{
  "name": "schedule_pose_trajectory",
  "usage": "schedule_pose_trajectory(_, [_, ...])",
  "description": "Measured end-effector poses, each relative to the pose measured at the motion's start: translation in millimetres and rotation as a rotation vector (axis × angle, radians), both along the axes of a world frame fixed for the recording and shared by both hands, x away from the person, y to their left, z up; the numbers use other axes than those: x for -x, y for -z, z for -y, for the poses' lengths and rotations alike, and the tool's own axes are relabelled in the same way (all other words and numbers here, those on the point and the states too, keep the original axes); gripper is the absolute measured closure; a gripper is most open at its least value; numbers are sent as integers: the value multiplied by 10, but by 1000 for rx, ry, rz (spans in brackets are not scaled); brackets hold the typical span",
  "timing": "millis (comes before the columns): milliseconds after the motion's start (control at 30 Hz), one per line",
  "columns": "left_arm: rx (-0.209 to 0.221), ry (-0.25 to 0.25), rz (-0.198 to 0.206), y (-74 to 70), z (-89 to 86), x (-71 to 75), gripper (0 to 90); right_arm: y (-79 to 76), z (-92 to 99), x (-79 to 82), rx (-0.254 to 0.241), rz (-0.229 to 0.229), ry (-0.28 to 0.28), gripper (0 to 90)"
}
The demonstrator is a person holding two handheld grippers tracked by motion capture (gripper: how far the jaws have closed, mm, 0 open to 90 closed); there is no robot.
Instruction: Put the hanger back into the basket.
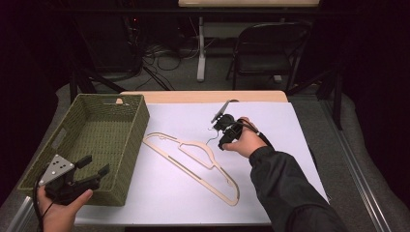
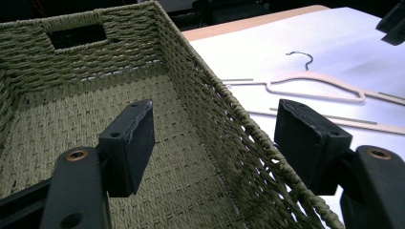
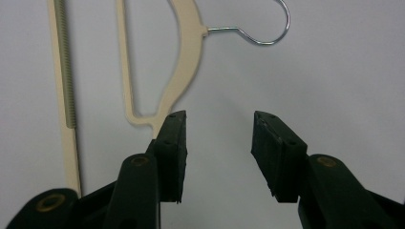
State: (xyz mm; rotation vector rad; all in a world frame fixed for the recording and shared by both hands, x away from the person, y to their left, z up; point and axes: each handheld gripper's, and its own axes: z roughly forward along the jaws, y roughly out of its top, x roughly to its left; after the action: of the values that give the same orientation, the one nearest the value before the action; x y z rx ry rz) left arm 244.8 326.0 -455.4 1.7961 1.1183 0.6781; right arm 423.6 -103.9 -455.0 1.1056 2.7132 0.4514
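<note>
- High view: the cream hanger (image 1: pixel 193 159) lies flat on the white table cover (image 1: pixel 270 193), beside the woven basket (image 1: pixel 130 159) and not in it — judging by that, nothing is done yet. The right gripper (image 1: pixel 223 129) hovers by the hanger's neck; the left gripper (image 1: pixel 94 166) waits over the basket's near corner.
- Left gripper view: jaws apart astride the basket (image 2: pixel 229 105) wall, gripping nothing — and the basket floor is bare. The hanger (image 2: pixel 315 81) lies beyond.
- Right gripper view: jaws parted, nothing between them; the wire hook (image 3: pixel 260 33) and neck sit just ahead, the left pad over a hanger (image 3: pixel 186 57) arm. Grasp and transfer remain.
</note>
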Motion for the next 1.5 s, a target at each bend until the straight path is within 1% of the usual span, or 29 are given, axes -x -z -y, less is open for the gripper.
schedule_pose_trajectory(33, [0, 0, 0, 0, 0, 0, 305, -10, -24, -16, 20, -19, -2, 563])
schedule_pose_trajectory(67, [1, 1, 0, -1, -1, 0, 305, 26, -47, -25, -2, -7, -5, 566])
schedule_pose_trajectory(100, [0, 1, 0, 0, -1, -1, 305, 26, -74, -35, 12, -23, -6, 570])
schedule_pose_trajectory(200, [-1, -1, 0, 0, -1, -2, 304, 71, -126, -49, 0, -15, -15, 577])
schedule_pose_trajectory(233, [1, 1, 2, 4, -2, -6, 305, 91, -186, -50, 11, -31, -23, 581])
schedule_pose_trajectory(300, [1, 1, 1, 5, -2, -7, 305, 104, -216, -48, 16, -29, -30, 583])
schedule_pose_trajectory(333, [2, 1, 1, 6, -1, -7, 305, 137, -271, -43, 7, -25, -49, 584])
schedule_pose_trajectory(367, [1, 1, 1, 7, 1, -9, 305, 137, -271, -43, 7, -25, -49, 584])
schedule_pose_trajectory(400, [1, 2, -1, 11, 6, -11, 305, 162, -333, -32, 1, -17, -59, 584])
schedule_pose_trajectory(467, [0, 3, -1, 12, 12, -11, 305, 175, -391, -20, 4, -35, -68, 584])
schedule_pose_trajectory(500, [0, 3, -1, 12, 12, -11, 305, 194, -415, -17, 2, -33, -80, 583])
schedule_pose_trajectory(533, [-1, 5, -2, 10, 12, -11, 305, 194, -415, -17, 2, -33, -80, 583])
schedule_pose_trajectory(567, [0, 4, 0, 10, 14, -12, 305, 224, -477, 1, 2, -35, -88, 583])
schedule_pose_trajectory(600, [0, 4, 0, 10, 14, -12, 305, 224, -477, 1, 2, -35, -88, 583])
schedule_pose_trajectory(633, [1, 4, 0, 10, 13, -11, 305, 247, -531, 15, 1, -35, -100, 583])
schedule_pose_trajectory(700, [2, 3, 0, 9, 10, -10, 305, 257, -577, 22, 10, -38, -115, 583])
schedule_pose_trajectory(733, [2, 3, 0, 8, 9, -10, 305, 257, -577, 22, 10, -38, -115, 583])
schedule_pose_trajectory(767, [4, 3, 1, 7, 7, -10, 305, 271, -619, 28, 12, -38, -116, 584])
schedule_pose_trajectory(933, [1, 4, 0, 9, 5, -12, 306, 295, -685, 35, 21, -43, -131, 584])
schedule_pose_trajectory(1000, [1, 5, -1, 11, 7, -13, 306, 323, -721, 46, 12, -46, -132, 584])
schedule_pose_trajectory(1033, [-1, 6, -1, 11, 10, -14, 306, 342, -760, 57, 20, -51, -138, 583])
schedule_pose_trajectory(1067, [-1, 6, -1, 11, 10, -14, 306, 342, -760, 57, 20, -51, -138, 583])
schedule_pose_trajectory(1100, [-1, 5, 1, 10, 14, -12, 306, 362, -798, 64, 30, -52, -156, 584])
schedule_pose_trajectory(1167, [-2, 6, 1, 9, 14, -12, 306, 391, -836, 70, 35, -55, -161, 588])
schedule_pose_trajectory(1367, [0, 5, -1, 9, 4, -12, 306, 440, -879, 64, 40, -67, -171, 610])
schedule_pose_trajectory(1500, [0, 5, -2, 11, 2, -15, 307, 469, -887, 54, 54, -77, -182, 634])
